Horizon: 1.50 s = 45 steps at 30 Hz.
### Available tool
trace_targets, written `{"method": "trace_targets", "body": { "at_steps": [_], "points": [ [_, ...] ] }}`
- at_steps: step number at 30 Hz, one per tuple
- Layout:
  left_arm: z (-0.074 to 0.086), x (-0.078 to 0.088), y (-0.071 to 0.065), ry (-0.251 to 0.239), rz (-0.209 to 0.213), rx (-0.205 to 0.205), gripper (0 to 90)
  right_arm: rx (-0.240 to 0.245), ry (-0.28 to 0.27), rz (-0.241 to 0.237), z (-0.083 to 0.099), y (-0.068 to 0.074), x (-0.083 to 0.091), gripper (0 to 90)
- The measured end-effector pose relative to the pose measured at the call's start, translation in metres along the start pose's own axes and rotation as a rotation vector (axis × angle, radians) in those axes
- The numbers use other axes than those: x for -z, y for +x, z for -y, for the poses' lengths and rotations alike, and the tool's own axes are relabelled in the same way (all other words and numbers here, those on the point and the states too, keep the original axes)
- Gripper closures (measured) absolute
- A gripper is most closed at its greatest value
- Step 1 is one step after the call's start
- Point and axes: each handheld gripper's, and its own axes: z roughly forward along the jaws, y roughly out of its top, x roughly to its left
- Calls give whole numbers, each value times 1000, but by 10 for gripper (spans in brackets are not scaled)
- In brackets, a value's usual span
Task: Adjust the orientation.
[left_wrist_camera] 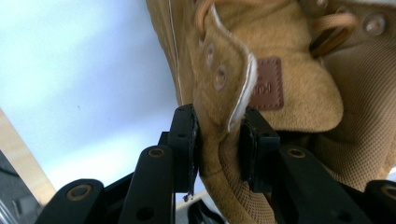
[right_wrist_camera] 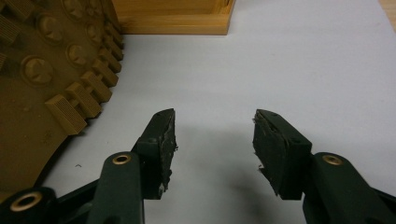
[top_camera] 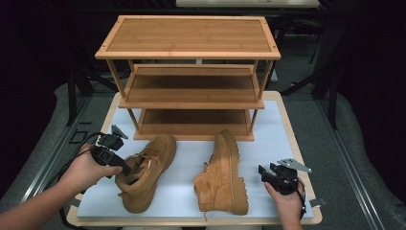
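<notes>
The left boot [top_camera: 143,172] lies on the white mat [top_camera: 191,158] before the empty rack [top_camera: 189,76], its collar between my left gripper [left_wrist_camera: 217,140] pads, seemingly pinched. My right gripper [right_wrist_camera: 212,140] hangs open beside the right boot [top_camera: 222,175]. Neither is shelved yet.

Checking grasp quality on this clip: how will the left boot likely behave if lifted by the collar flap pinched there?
The left boot would probably sag: the left hand-held gripper pinches only soft suede collar. Its thick lugged sole, like the one on the right boot, suggests toe-heavy weight, so it may swing. Suede looks grippy, so slipping seems unlikely.
</notes>
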Motion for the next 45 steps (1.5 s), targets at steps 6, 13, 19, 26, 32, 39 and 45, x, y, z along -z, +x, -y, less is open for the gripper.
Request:
{"method": "trace_targets", "body": {
  "at_steps": [6,13,19,26,32,39,45],
  "points": [
    [-4,-5,-3,68,-16,16,692,2,9,0,1,1,-1,478],
    [-9,-12,0,125,3,48,702,0,13,-2,1,0,-2,475],
    [-13,-13,8,166,53,82,754,-2,12,-2,1,-1,-2,475],
    [-12,-13,26,148,223,140,770,-8,1,-6,2,-2,-3,471],
    [-11,-18,30,149,285,140,773,-16,3,-3,2,-3,-4,468],
    [-15,-19,27,193,275,159,774,-19,24,0,2,-3,-4,466],
    [-13,-16,26,150,314,169,786,-38,22,-1,3,-6,-4,465]
  ]
}}
